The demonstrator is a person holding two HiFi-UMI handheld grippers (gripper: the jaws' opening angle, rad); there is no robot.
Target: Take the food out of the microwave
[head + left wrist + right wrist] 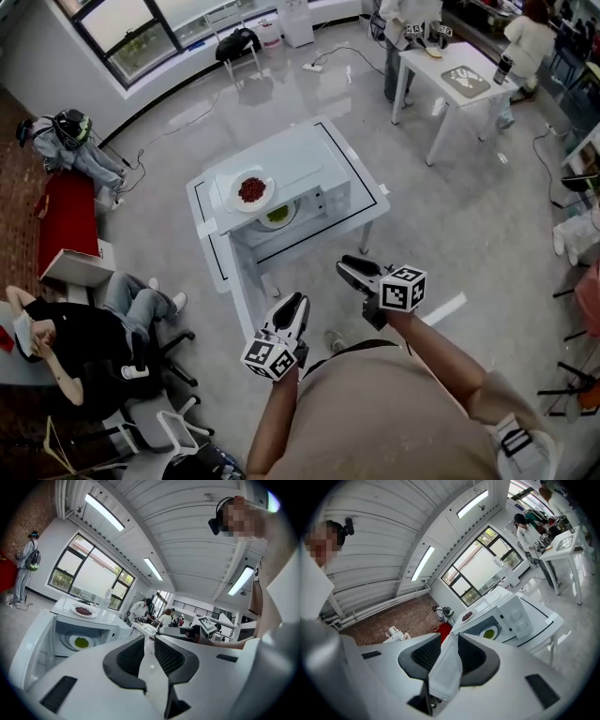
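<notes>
The white microwave [323,173] stands on a white table [375,202] with its door [28,648] swung open to the left. Inside lies a plate of green food [277,216], which also shows in both gripper views [81,642] [489,633]. A plate of red food [251,189] rests on top of the microwave. My left gripper [298,302] and right gripper [345,267] hover over the floor, well short of the table, pointing at the oven. The right gripper [449,637] is shut on a white cloth [446,667]. A similar pale strip [149,660] fills the left gripper's [149,641] narrow gap.
A person sits in a chair [75,347] at lower left, beside a red bench [66,220]. A second white table [459,80] with people around it stands at upper right. Cables trail across the grey floor [469,216] between the tables.
</notes>
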